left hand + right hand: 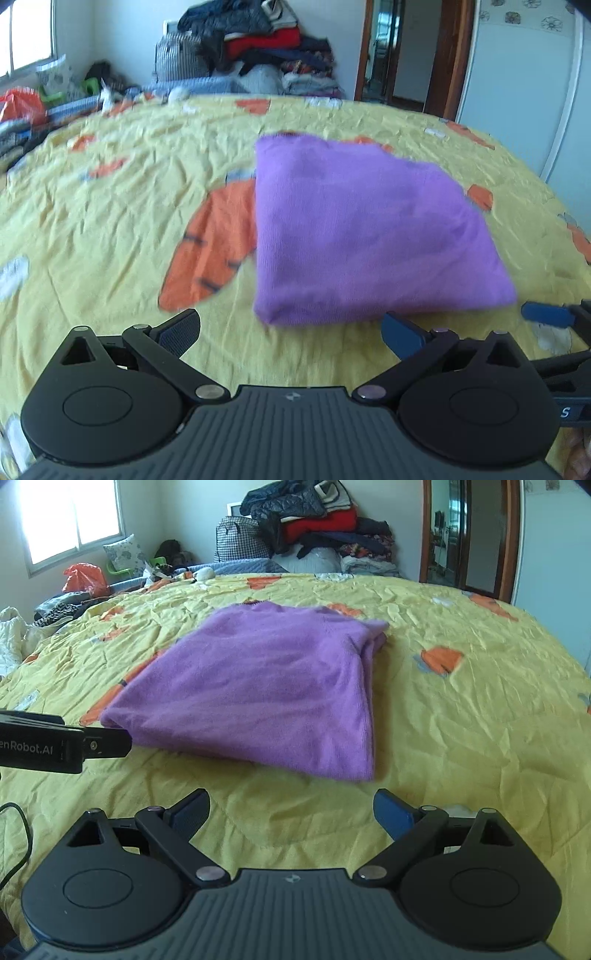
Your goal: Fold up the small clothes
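A purple knit garment [362, 229] lies folded into a flat rectangle on the yellow bedsheet [110, 221]; it also shows in the right wrist view [258, 690]. My left gripper [291, 332] is open and empty, just short of the garment's near edge. My right gripper [291, 808] is open and empty, a little back from the garment's near right corner. The right gripper's blue fingertip [546, 314] shows at the right edge of the left wrist view. The left gripper's body [55, 746] enters the right wrist view from the left, beside the garment's near left corner.
A pile of clothes [314, 524] and a checked bag [240, 542] stand against the far wall. An orange bag [85, 578] and clutter sit at the far left under the window. A doorway [469, 535] is at the far right. A black cable [18, 834] hangs at left.
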The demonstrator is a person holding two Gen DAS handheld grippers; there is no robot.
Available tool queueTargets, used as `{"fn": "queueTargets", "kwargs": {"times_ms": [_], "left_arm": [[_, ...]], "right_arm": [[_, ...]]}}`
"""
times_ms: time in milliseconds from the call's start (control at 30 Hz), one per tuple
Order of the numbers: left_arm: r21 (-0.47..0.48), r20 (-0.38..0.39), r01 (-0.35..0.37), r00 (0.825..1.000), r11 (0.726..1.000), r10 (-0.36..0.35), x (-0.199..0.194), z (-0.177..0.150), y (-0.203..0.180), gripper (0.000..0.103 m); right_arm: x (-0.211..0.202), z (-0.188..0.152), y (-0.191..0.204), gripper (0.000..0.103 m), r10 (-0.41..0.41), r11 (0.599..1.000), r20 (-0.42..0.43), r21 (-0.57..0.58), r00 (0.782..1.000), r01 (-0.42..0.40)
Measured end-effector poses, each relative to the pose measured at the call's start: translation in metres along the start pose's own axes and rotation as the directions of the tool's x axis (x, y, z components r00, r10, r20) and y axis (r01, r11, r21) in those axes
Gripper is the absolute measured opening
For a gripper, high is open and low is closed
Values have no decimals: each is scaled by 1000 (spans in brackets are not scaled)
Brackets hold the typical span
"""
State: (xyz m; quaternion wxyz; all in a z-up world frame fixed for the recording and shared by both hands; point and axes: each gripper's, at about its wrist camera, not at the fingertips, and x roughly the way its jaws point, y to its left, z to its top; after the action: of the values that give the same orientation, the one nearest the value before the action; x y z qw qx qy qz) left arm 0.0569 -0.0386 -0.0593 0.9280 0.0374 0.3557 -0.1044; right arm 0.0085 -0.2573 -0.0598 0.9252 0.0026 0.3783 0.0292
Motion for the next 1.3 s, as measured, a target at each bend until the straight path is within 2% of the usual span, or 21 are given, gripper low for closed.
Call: {"fn": "queueTargets", "kwargs": {"times_ms": [67, 133, 233, 300, 367, 433, 500, 533, 600, 633, 667, 733, 767, 800, 833, 900, 933, 967, 1067, 1200, 1300], "left_arm": [[7, 27, 4, 1000, 1000, -4, 3, 13, -1, 103], [0, 48, 43, 998, 999, -43, 13, 28, -1, 103], [11, 19, 63, 998, 998, -63, 46, 44, -6, 103], [64, 2, 43, 999, 997, -43, 64, 44, -14, 103], [101, -53, 30, 998, 994, -25, 80, 39, -15, 101], [72, -28, 30, 999, 997, -28, 79, 38, -4, 102], [19, -29, 22, 999, 1000, -22, 81, 42, 14, 102], [-18, -60, 53, 997, 998, -54, 85, 44, 24, 101], [-87, -141, 145, 978, 986, -156, 93, 44, 38, 93], [-107, -128, 166, 976, 980, -179, 89, 42, 42, 91], [-123, -136, 206, 965, 971, -222, 86, 40, 45, 84], [-149, -157, 317, 928, 937, -339, 82, 40, 47, 64], [-159, -181, 328, 918, 931, -354, 81, 41, 45, 49], [-155, -185, 316, 921, 936, -342, 81, 43, 43, 35], [-155, -195, 311, 921, 938, -338, 84, 45, 43, 27], [-180, -209, 324, 910, 929, -358, 89, 49, 49, 16], [-184, -212, 334, 905, 925, -369, 89, 51, 51, 15], [-182, -217, 337, 903, 924, -372, 90, 53, 51, 13], [-200, -226, 359, 889, 912, -399, 84, 63, 59, 11], [-217, -225, 380, 877, 899, -425, 68, 69, 65, 11], [-211, -241, 386, 870, 898, -430, 62, 57, 66, 11]], "right_arm": [[-3, 11, -3, 96, -20, 1000, 49, 2, 999, 20], [0, 25, -13, 96, -18, 999, 96, 31, 995, 15], [23, 44, -23, 96, -44, 999, 96, 25, 994, 42], [38, 55, -33, 93, 0, 999, 101, 41, 995, -5], [51, 69, -49, 91, 52, 994, 116, 88, 992, -62], [67, 82, -66, 91, 54, 986, 79, 152, 995, -66], [79, 86, -85, 91, 129, 962, 76, 230, 989, -143], [86, 85, -92, 91, 164, 948, 58, 268, 985, -173], [96, 78, -102, 87, 224, 919, 21, 328, 974, -219], [93, 73, -103, 87, 242, 914, 39, 327, 970, -241], [88, 68, -102, 87, 251, 913, 40, 322, 967, -251], [76, 56, -103, 87, 281, 896, 54, 344, 958, -282], [72, 49, -104, 81, 327, 870, 71, 367, 942, -329], [72, 44, -103, 52, 372, 850, 76, 371, 925, -373], [73, 39, -101, 41, 383, 843, 64, 384, 921, -377], [76, 36, -103, 23, 376, 835, 62, 410, 924, -367], [78, 38, -104, 16, 377, 834, 56, 414, 924, -365], [79, 39, -105, 11, 375, 836, 49, 414, 926, -360], [72, 47, -105, 9, 374, 838, 75, 400, 924, -371], [44, 54, -99, 9, 399, 824, 149, 374, 904, -426], [36, 51, -94, 9, 391, 841, 132, 350, 911, -412]]}}
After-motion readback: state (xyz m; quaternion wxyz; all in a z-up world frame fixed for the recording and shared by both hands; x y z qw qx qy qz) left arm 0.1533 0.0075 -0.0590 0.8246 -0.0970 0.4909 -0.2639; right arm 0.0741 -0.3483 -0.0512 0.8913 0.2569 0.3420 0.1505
